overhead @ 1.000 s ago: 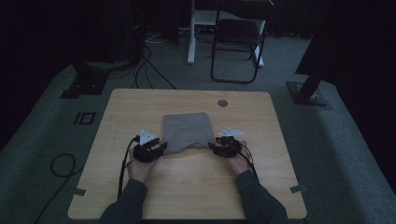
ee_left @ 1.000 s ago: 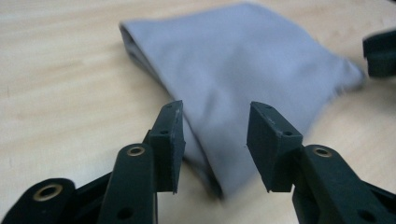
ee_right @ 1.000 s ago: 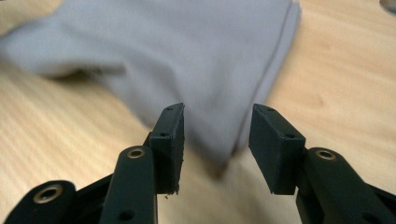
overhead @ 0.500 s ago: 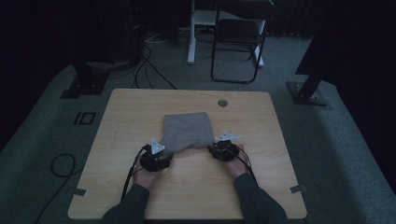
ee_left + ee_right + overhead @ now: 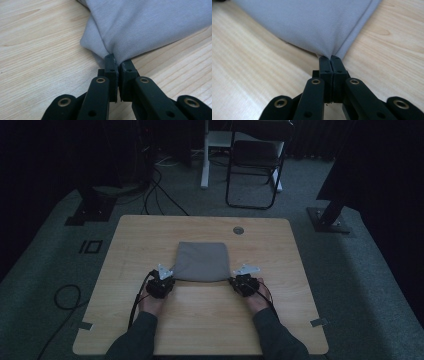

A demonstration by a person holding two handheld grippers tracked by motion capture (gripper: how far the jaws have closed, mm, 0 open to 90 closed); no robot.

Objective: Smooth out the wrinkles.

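1. The folded grey cloth [image 5: 202, 262] is lying flat on the table [image 5: 150, 235], directly ahead of both tools, with its near edge running crosswise from one tool to the other.
2. The left tool [image 5: 167, 276] is sitting at the cloth's near left corner. In the left gripper view its jaws have just been closing and are now pinching that corner [image 5: 110, 53]; the fabric is bunching into the tips, with a thin gap showing lower down between the jaws.
3. The right tool [image 5: 239, 279] is sitting at the near right corner. In the right gripper view its jaws have just been closing too, and are now meeting tightly on the folded corner [image 5: 328, 53], where the stacked layers are showing along the side edge.
4. Both hands are resting low on the table, level with each other, each equally near its own corner; neither is better placed than the other.
5. Judgement: the step in hand is securing the near edge for a fold or lift. The rest of the cloth is extending away from the tools, so the coming move is likely carrying both corners forward over the cloth, in step, to keep the edge straight.
6. Risk, as judged: the left grip is looking shallower and may slip.
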